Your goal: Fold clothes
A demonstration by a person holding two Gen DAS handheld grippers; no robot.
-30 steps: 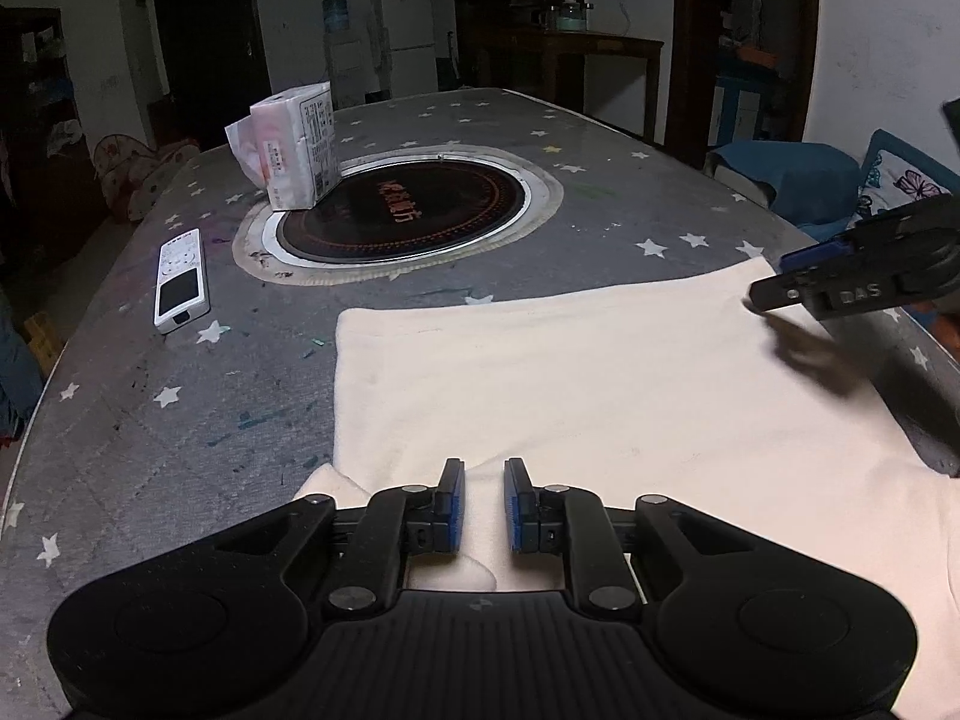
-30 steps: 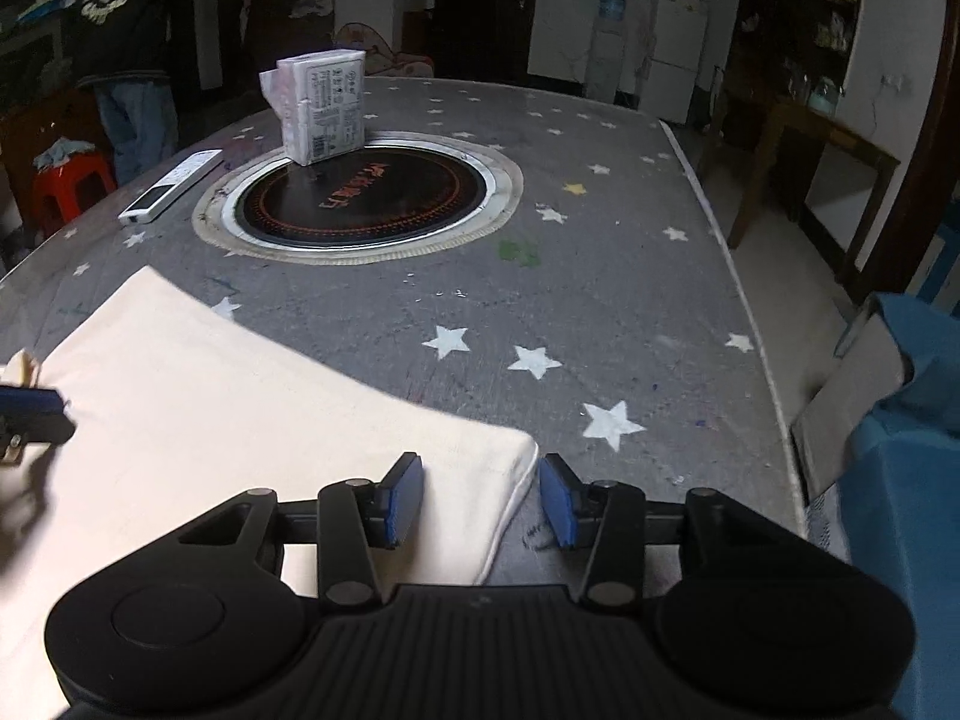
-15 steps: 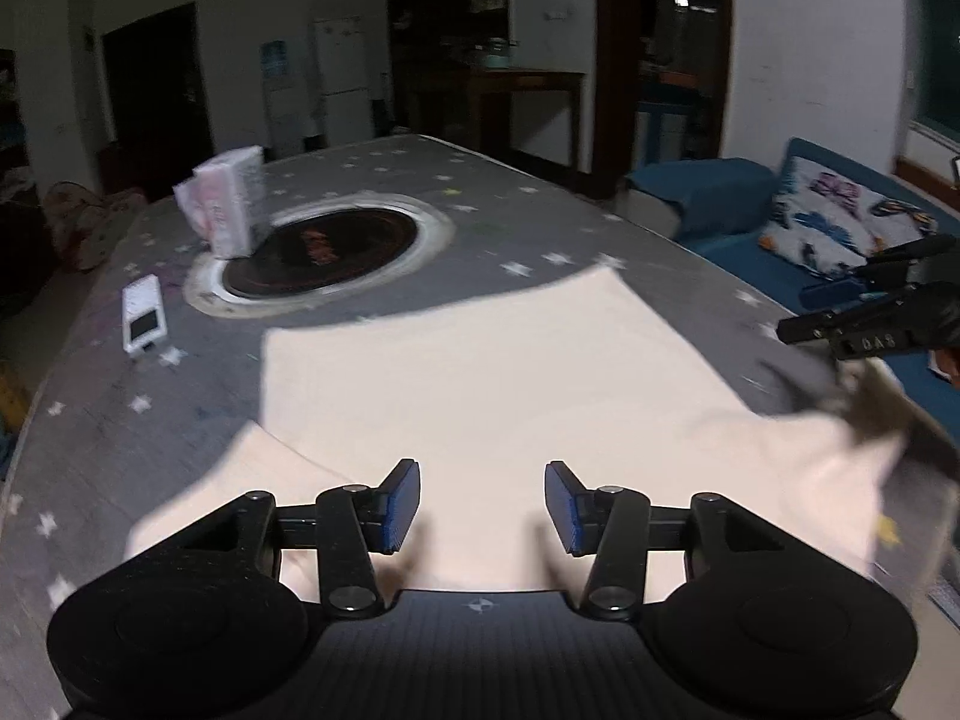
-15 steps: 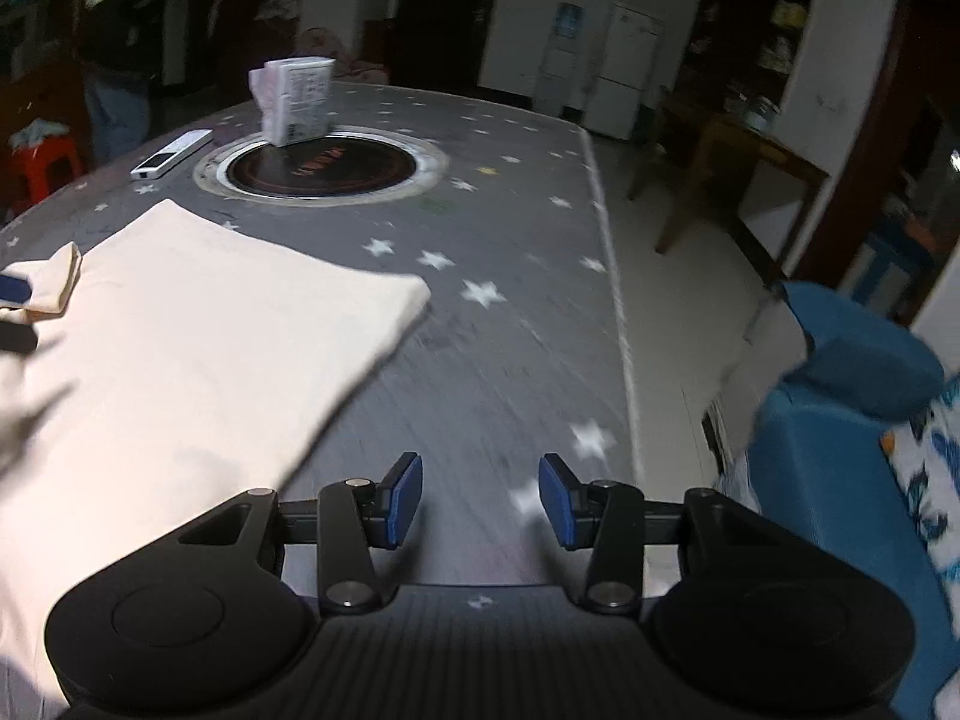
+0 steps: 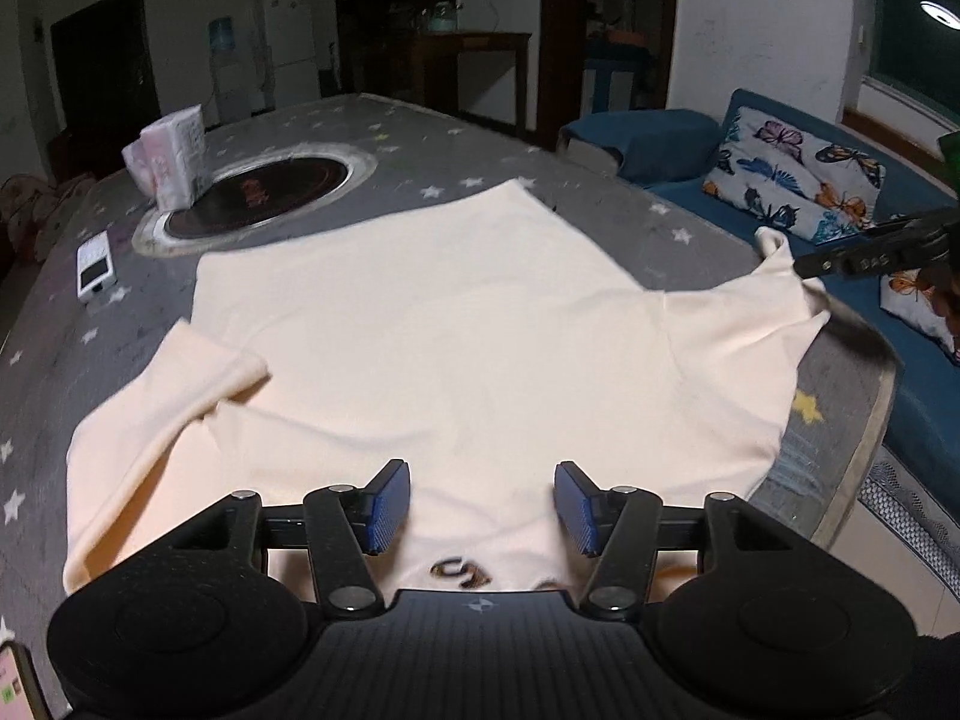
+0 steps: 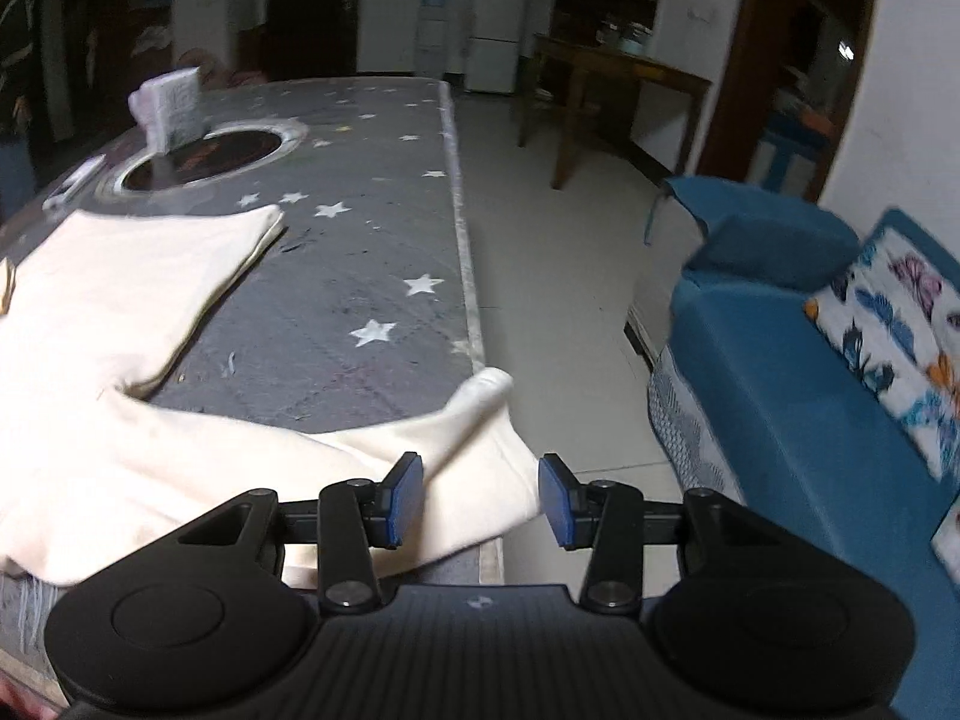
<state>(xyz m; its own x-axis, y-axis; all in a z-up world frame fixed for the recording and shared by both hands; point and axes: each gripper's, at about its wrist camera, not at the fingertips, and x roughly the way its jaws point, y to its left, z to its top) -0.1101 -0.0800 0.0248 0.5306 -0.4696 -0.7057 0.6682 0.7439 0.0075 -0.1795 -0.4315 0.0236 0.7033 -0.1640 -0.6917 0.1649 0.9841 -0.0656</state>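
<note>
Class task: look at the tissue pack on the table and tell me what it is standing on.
The tissue pack stands on the rim of the round cooktop set into the table. The rim beneath it is covered.

Dim room: white walls, pale tiled floor (image 6: pixel 558 276), blue sofa (image 6: pixel 780 372), wooden side table (image 6: pixel 606 84), white fridge (image 6: pixel 498 30).

Left gripper (image 5: pixel 482 507): jaws went from nearly closed on the shirt (image 5: pixel 456 348) edge to spread wide, raised and backed off. Shirt unfolded from a compact rectangle; both sleeves now splayed. Right gripper (image 6: pixel 480 501), jaws apart throughout, moved from the hem corner to above the right sleeve (image 6: pixel 480 420) at the tabletop (image 6: pixel 360 276) edge.
</note>
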